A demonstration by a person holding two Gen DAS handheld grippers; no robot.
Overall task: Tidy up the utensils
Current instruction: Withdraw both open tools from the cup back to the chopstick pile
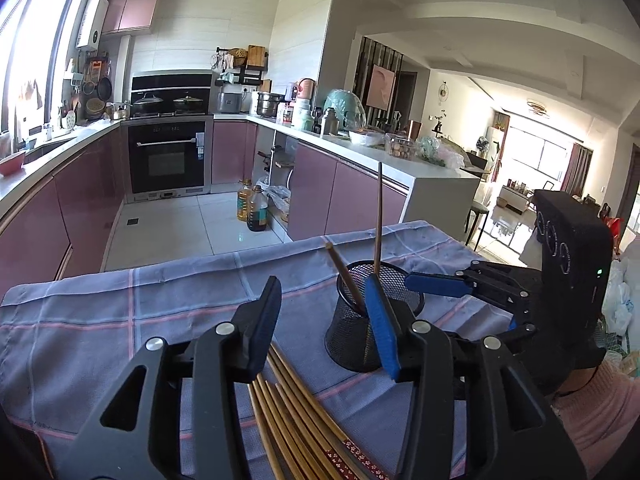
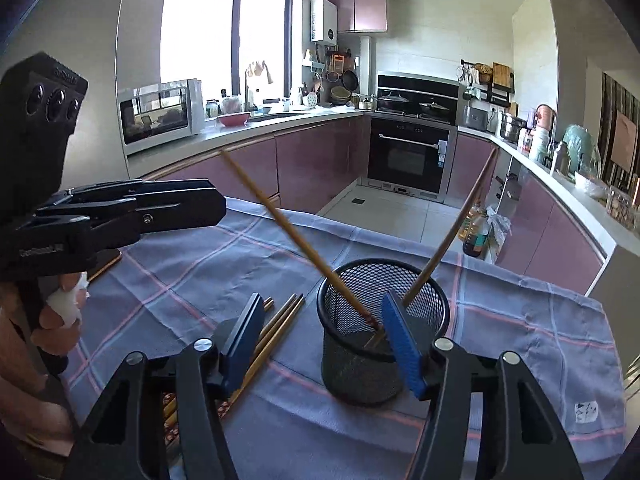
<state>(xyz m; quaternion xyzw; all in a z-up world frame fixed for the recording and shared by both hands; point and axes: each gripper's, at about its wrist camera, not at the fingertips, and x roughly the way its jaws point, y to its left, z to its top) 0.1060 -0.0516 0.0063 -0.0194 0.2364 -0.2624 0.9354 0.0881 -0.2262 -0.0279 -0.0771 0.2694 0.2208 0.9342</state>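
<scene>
On the left of the checked cloth, the left gripper hovers with its jaws parted to a middling width and nothing between the pads. Below it lies a loose bundle of wooden chopsticks; about six or seven show in the left wrist view, though the gripper covers part of the pile, so the exact count cannot be told. The decorated ends point toward the camera.

Just to the right of the bundle stands one black mesh cup, upright on the cloth. Two chopsticks stand in it: one leans left, the other leans right, crossing near the cup's bottom.

The right gripper sits low in front of the cup, its jaws also half-wide and gripping nothing; its right blue pad overlaps the cup's rim in view, but contact cannot be told.
</scene>
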